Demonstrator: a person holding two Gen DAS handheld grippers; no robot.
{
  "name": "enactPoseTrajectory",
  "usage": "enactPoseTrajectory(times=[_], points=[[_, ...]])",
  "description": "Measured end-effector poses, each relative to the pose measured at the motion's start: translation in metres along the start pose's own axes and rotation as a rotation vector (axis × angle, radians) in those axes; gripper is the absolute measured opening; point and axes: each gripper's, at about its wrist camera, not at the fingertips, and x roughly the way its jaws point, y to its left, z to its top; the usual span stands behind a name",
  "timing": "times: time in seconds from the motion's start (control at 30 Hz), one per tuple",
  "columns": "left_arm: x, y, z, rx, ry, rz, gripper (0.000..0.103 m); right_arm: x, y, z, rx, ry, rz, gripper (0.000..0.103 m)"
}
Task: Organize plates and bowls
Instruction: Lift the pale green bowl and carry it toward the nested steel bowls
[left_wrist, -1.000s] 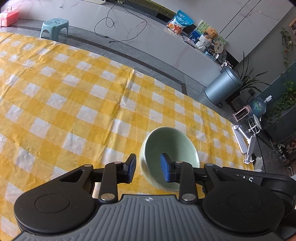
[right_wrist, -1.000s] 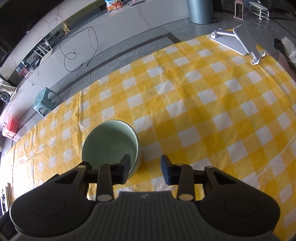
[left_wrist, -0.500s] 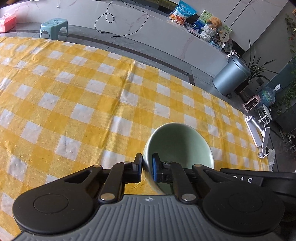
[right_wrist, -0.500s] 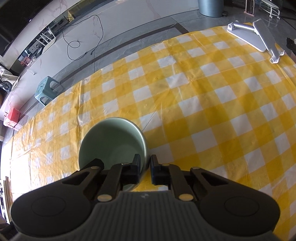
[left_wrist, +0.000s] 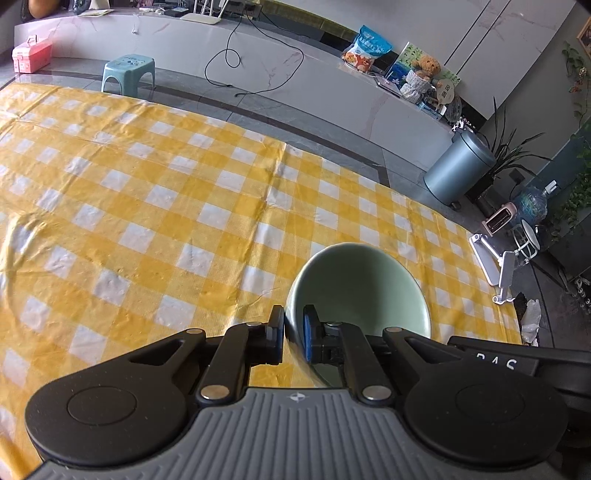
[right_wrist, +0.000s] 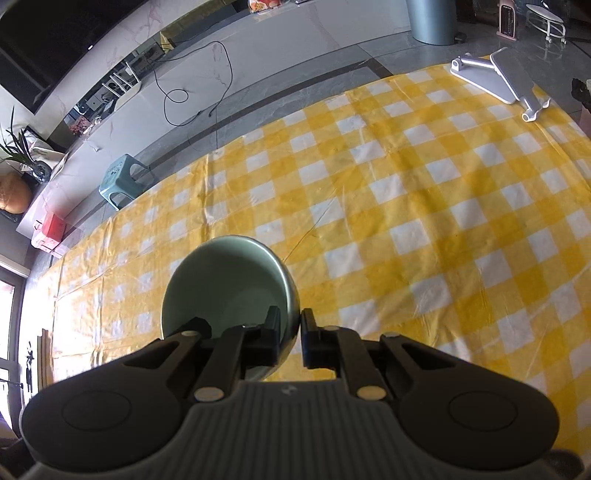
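Two hand-held grippers pinched one pale green bowl (left_wrist: 356, 284) by opposite sides of its rim over a worktop (left_wrist: 147, 206) spread with a yellow-and-white check cloth. The left hand-held gripper (left_wrist: 293, 334) was clamped on the bowl's left wall, one pad outside and the blue pad inside. The right hand-held gripper (right_wrist: 291, 332) was clenched on the bowl's (right_wrist: 227, 284) right wall, again with one finger in and one out. Both sets of jaws had just drawn together on the rim. The bowl hung tilted between them, its mouth turned toward the cameras; whether its base had cleared the cloth could not be told.

Beyond the bowl the cloth lay bare of crockery. A white folding stand (right_wrist: 498, 75) sat well apart from the bowl at the worktop's far corner, and a teal stool (left_wrist: 127, 70) stood on the floor past the far edge.

The job looked to be at an early stage: the bowl was gripped but not yet set anywhere, and no plate, stack or rack was in view to receive it.
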Motion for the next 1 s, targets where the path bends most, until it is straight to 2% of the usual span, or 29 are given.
enactPoseTrajectory(times=[0.2, 0.43, 0.8, 1.0], points=[[-0.062, -0.008, -0.022, 0.027, -0.065, -0.003, 0.010, -0.059, 0.001, -0.037, -0.017, -0.070, 0.055, 0.009], [-0.106, -0.032, -0.054, 0.075, -0.100, -0.010, 0.010, -0.117, -0.016, -0.074, -0.032, -0.144, 0.071, 0.009], [-0.150, -0.075, -0.105, 0.152, -0.135, -0.069, 0.010, -0.194, -0.068, -0.116, 0.011, -0.259, 0.092, 0.008], [-0.164, -0.085, -0.128, 0.174, -0.134, -0.104, 0.010, -0.223, -0.089, -0.134, 0.023, -0.302, 0.088, 0.008]])
